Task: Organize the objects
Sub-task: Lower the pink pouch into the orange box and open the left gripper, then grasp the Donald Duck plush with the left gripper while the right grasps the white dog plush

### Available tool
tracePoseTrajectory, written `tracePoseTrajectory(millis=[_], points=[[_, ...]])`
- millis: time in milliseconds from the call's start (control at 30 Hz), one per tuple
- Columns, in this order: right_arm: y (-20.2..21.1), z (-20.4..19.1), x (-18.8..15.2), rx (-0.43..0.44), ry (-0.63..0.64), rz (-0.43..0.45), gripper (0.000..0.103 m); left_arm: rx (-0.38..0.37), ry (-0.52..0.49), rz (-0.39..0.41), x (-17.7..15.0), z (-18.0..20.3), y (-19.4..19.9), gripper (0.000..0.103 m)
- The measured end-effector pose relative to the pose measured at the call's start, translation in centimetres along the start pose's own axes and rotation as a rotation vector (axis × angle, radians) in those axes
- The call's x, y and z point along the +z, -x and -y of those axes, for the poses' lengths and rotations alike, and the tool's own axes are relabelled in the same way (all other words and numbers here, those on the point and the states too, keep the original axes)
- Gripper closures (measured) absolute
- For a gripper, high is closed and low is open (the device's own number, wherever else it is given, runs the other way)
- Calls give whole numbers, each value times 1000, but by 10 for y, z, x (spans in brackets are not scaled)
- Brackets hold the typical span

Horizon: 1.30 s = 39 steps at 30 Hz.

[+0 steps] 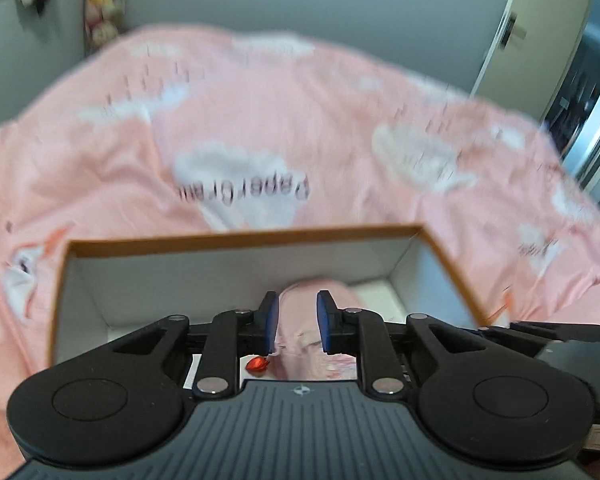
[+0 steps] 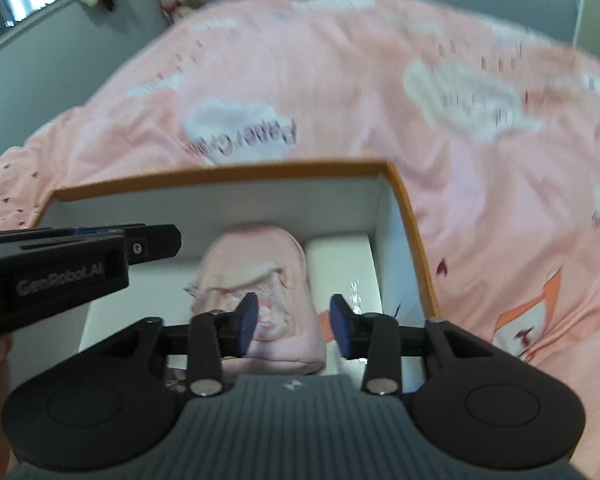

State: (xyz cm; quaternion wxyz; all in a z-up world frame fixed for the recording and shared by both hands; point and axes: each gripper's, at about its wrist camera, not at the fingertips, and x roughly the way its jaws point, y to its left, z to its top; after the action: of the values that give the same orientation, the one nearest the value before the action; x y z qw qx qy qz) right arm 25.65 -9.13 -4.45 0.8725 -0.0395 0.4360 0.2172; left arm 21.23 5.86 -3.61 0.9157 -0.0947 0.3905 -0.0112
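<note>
i am working left to right. my left gripper (image 1: 297, 322) is hanging over the box (image 1: 236, 238), its jaws spread narrowly with the pink pouch (image 1: 320, 304) showing in the gap; i cannot tell whether the pads are touching the fabric. a small red charm (image 1: 257, 365) is lying just beside the left pad, low in the box.

the pouch (image 2: 260, 276) is sitting inside the box (image 2: 220, 176) on the bedspread (image 2: 380, 80), with a white block (image 2: 340, 256) just beside it on its right. i am judging it light and soft, a padded fabric thing that will be squashing under the pads rather than slipping, and not fragile. its long axis is running away from me toward the far wall of the box, rounded end pointing away, flat end nearest the cameras. i would be pinching it across its width near the middle, where the fabric bunches.

my right gripper (image 2: 294, 328) is hovering over the near end of the pouch, jaws standing wide and holding nothing, the left pad over the fabric and the right pad over the white block.
</note>
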Motion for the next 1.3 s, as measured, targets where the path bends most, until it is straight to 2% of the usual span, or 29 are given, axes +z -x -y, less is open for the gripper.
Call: tracePoseTrajectory(millis=[100,233,300,433,500,600,767,900,967,1033,1200,1300], points=[[31,-14,-13,-5,84,103,39,6,31,80,-11,7,33,77],[73,-24,-38,-40,135,206,32,-16,1,129,-26,18,67,76],[91,-24,-51,-40,119,242,18,-30,-33,142,-37,25,84,76],[121,-25,-79,-53,83,294,15,-34,-120,139,-59,34,107,75],[130,-29,-93,-94,68,313,9,1,-152,139,-70,35,114,73],[140,-35,-117,-140,70,360,9,40,-178,136,-86,33,123,69],[147,-40,-143,-82,51,305,9,58,-187,89,-109,21,133,68],[148,-47,-158,-40,50,247,9,28,-145,28,-118,4,140,68],[146,-50,-163,-21,34,206,9,42,-139,5,-123,-3,143,68],[144,-52,-168,25,13,165,10,23,-127,-47,-128,-11,143,68],[131,-64,-181,89,35,70,26,19,-62,-154,-142,-24,133,68],[124,-72,-188,120,63,21,29,11,-43,-185,-146,-27,130,68]])
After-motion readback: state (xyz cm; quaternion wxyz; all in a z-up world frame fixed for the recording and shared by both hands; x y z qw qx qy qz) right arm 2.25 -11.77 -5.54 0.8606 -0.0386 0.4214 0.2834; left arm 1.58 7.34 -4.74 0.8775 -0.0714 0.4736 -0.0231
